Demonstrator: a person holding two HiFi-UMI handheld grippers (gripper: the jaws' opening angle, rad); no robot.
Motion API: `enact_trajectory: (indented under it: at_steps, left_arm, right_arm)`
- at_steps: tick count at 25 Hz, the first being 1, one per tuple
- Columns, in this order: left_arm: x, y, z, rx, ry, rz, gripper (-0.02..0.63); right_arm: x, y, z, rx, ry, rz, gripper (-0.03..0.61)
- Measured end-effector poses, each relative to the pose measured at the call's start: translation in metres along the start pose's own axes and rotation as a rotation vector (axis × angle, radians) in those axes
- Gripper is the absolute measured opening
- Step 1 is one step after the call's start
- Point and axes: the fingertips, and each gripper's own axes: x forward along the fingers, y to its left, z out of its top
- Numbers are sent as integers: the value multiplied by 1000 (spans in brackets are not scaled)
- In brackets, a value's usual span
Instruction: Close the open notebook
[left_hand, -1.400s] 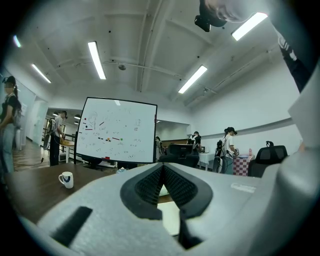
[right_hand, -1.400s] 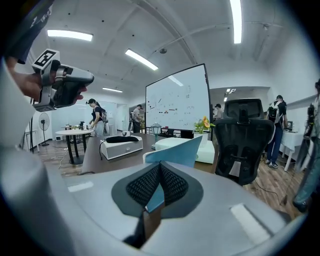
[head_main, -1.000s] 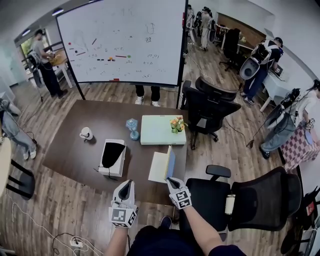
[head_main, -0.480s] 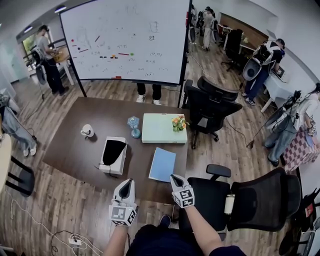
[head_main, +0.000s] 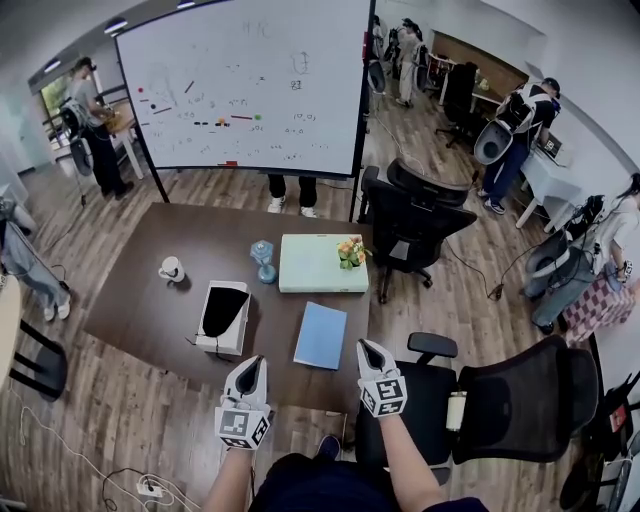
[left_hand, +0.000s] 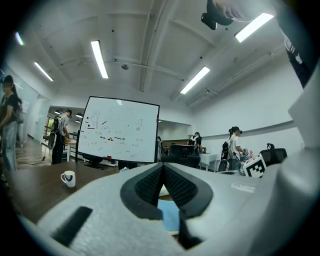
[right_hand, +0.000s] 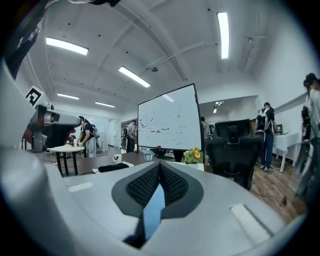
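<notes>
The notebook (head_main: 322, 335) lies closed and flat on the brown table (head_main: 140, 300), blue cover up, near the front edge. My right gripper (head_main: 366, 347) hovers just off the notebook's near right corner, over the table edge, jaws shut and empty. My left gripper (head_main: 252, 362) hangs at the front edge, left of the notebook, also shut on nothing. In the left gripper view the pads meet at the tip of the left gripper (left_hand: 161, 167) and the notebook (left_hand: 170, 215) shows blue through the gap below. The right gripper (right_hand: 160, 165) view shows the same blue notebook (right_hand: 153, 210).
A white box with a black cloth (head_main: 224, 315) sits left of the notebook. Behind it lie a pale green flat box (head_main: 322, 262) with flowers (head_main: 351, 250), a blue glass piece (head_main: 263, 258) and a mug (head_main: 172, 268). A black office chair (head_main: 470, 395) stands at my right, a whiteboard (head_main: 250, 85) beyond.
The notebook's cover, standing upright a second ago, has dropped flat and closed. My right gripper has drawn back from it toward the table edge. The left gripper has barely moved.
</notes>
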Motion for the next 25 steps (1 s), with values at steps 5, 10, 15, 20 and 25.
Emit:
enact_trajectory:
  at_steps: [5,10,15,20,25]
  left_arm:
    - [0,1,8,13,-14,5,-15]
    - [-2,1,9,26,-18,8,-15]
    - [-1,5,10,10,-31,5,-15]
    - [0,3,10,27,-25,-5,-15]
    - [5,1,14,44,-31,-16,-15]
  right_arm:
    - [-22,-7,45,-31,-72,-28,0]
    - [-46,-12,63,-61,-78,-81,0]
    - [-62,-14,70,-71,-82,-110,0]
    - [-77,-19,64,-39,-72,-152,0]
    - [-79,-19,66,-63,-74,-154,0]
